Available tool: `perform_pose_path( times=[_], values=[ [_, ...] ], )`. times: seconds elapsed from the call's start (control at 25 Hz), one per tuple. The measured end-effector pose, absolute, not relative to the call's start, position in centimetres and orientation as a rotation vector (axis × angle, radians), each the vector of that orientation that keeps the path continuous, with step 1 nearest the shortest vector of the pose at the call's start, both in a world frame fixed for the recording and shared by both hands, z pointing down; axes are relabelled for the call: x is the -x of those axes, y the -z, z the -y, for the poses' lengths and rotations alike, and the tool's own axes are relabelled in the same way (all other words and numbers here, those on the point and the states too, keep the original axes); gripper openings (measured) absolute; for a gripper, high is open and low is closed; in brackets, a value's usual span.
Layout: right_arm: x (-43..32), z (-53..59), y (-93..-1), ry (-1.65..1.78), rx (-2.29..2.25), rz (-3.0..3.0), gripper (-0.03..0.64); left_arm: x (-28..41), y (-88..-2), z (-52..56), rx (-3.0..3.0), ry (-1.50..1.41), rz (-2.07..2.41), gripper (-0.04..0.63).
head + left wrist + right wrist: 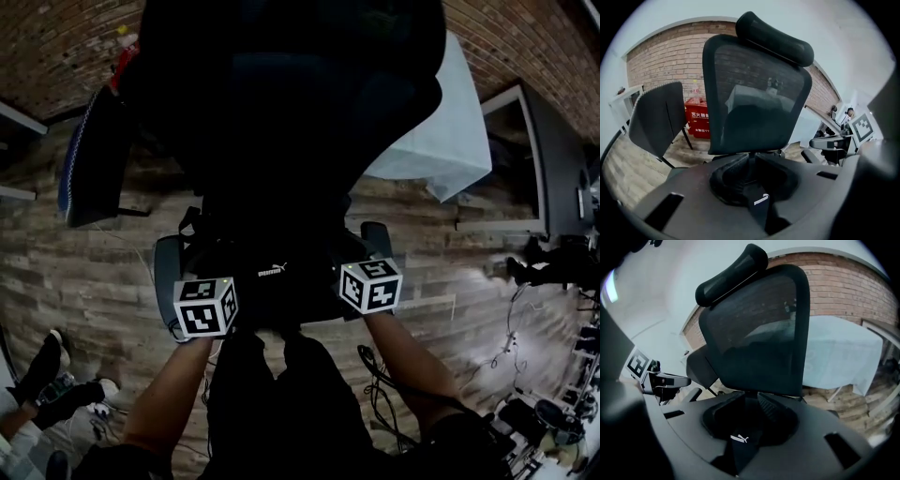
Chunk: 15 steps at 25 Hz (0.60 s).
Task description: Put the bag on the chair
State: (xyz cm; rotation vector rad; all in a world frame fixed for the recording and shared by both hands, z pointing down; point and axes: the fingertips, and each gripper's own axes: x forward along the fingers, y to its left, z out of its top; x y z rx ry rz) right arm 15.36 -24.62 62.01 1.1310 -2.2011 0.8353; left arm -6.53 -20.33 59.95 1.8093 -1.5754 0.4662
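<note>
A black office chair [281,94] with a mesh back and a headrest stands right in front of me, and its back fills both gripper views [754,93] [759,333]. A black bag [277,286] with a small white logo hangs between my two grippers, low before the seat. My left gripper [211,286] is shut on a black strap of the bag [759,200]. My right gripper [364,272] is shut on another black strap bearing the white logo [739,439]. The seat itself is mostly hidden in the dark.
A black folding chair [94,155] stands to the left, with a red fire-extinguisher box [696,117] behind it by the brick wall. A table under a white cloth [441,131] is at the right. Cables [384,384] and a person's shoes [42,370] lie on the wooden floor.
</note>
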Motion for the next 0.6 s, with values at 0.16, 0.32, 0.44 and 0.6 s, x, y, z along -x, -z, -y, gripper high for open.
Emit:
perform_pose_path(
  times=[0.16, 0.32, 0.44, 0.6],
  values=[
    [-15.4, 25.2, -57.1, -0.854, -1.193, 2.255, 0.071, 6.7, -55.6, 20.8, -1.836, -0.383, 1.607, 0.048],
    [-14.5, 25.1, -51.8, -0.778, -1.220, 2.334, 0.060, 6.6, -51.3, 21.2, -1.904, -0.303, 1.596, 0.033],
    [-13.8, 24.4, -48.4, -0.755, -1.203, 2.397, 0.047, 6.3, -48.1, 20.5, -1.982, -0.277, 1.598, 0.014],
    [-13.7, 23.4, -44.5, -0.700, -1.183, 2.469, 0.021, 5.7, -44.4, 19.7, -2.052, -0.189, 1.588, 0.012]
  ],
)
